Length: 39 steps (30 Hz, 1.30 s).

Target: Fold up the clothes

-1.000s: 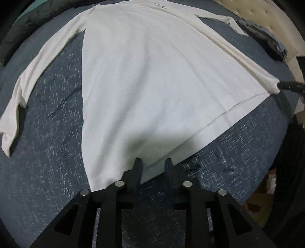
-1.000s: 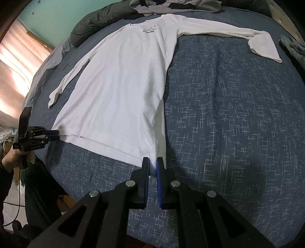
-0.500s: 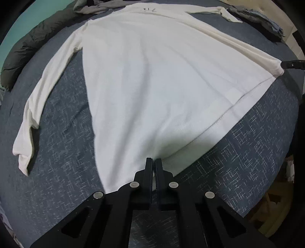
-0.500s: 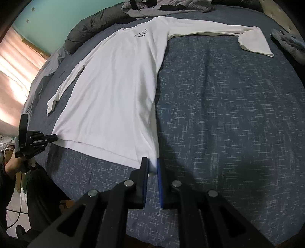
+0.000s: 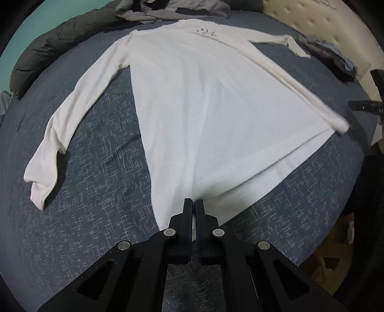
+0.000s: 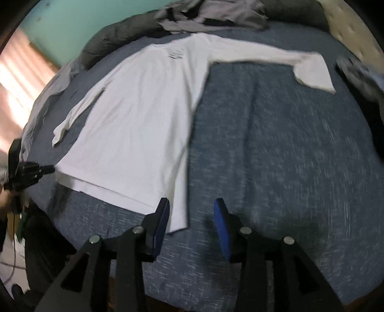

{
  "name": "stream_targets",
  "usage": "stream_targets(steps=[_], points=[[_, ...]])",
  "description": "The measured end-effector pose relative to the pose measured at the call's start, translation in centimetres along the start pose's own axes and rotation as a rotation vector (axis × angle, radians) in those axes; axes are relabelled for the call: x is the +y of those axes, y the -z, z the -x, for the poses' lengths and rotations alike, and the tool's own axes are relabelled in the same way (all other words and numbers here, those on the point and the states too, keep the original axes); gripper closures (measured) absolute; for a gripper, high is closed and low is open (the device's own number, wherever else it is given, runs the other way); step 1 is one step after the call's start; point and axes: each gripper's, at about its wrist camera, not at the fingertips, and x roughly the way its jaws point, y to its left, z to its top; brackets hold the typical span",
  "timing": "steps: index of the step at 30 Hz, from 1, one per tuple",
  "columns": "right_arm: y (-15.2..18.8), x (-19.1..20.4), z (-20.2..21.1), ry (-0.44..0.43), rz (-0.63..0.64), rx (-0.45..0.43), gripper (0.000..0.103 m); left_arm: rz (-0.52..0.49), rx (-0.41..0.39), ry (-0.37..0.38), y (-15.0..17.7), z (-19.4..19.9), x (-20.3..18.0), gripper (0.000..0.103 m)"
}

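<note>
The left tongs [image 5: 194,204] are pressed together, pinching the near hem corner of the white long-sleeved shirt [image 5: 216,100], which lies flat on the blue patterned bedspread [image 5: 100,192]. The right tongs [image 6: 190,211] are opening, their blue pads standing apart with the shirt's other hem corner lying loose between them, neither pad pressing on it. From that hem the shirt stretches away across the bed, both sleeves spread out to the sides, its small dark print [image 6: 175,54] at the far neckline. Beyond the shirt's collar lies a heap of grey clothing [image 6: 211,14] with a dark quilted blanket [image 5: 52,43] beside it. Off the shirt's far sleeve cuff sits a pile of bluish-grey garments [image 5: 331,50] against a tufted cream headboard [image 5: 324,21].
</note>
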Motion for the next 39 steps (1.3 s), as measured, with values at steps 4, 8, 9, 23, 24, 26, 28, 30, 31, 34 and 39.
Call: stream_targets(steps=[4,8,9,23,24,26,28,30,31,34,39], points=[[0.0,2.4,-1.0,-0.007,0.079,0.049,0.057,0.001,-0.015,0.001,-0.5,0.6,0.9,0.101],[-0.1,3.6,-2.9,-0.024,0.088,0.088,0.057,0.026,-0.03,0.007,-0.5,1.2,1.5,0.101],[-0.2,3.7,-3.3,-0.036,0.078,0.093,0.057,0.027,-0.03,0.008,-0.5,1.3,1.6,0.101],[-0.6,2.7,-2.7,0.023,0.061,0.071,0.1,0.034,-0.036,-0.01,-0.3,2.3,2.2,0.101],[-0.7,2.0,-1.9,0.031,0.052,0.055,0.1,0.04,-0.038,-0.013,-0.2,2.5,2.5,0.101],[-1.0,0.7,-0.6,0.044,0.031,0.034,0.1,0.051,-0.039,-0.013,0.1,2.8,2.9,0.101],[-1.0,-0.8,0.6,0.054,0.007,0.022,0.1,0.053,-0.037,-0.022,0.4,3.0,3.1,0.101],[-0.8,-1.4,0.4,0.073,0.0,0.034,0.1,0.057,-0.031,-0.03,0.7,3.0,3.3,0.103],[-0.4,-1.4,-0.2,0.072,-0.003,0.051,0.1,0.062,-0.027,-0.031,0.8,2.9,3.5,0.103],[0.2,-0.7,-2.2,0.045,-0.005,0.089,0.1,0.082,-0.018,-0.026,1.2,2.6,4.0,0.103],[1.0,0.1,-3.9,0.087,0.014,0.113,0.1,0.081,0.001,0.014,1.4,1.6,3.2,0.103]])
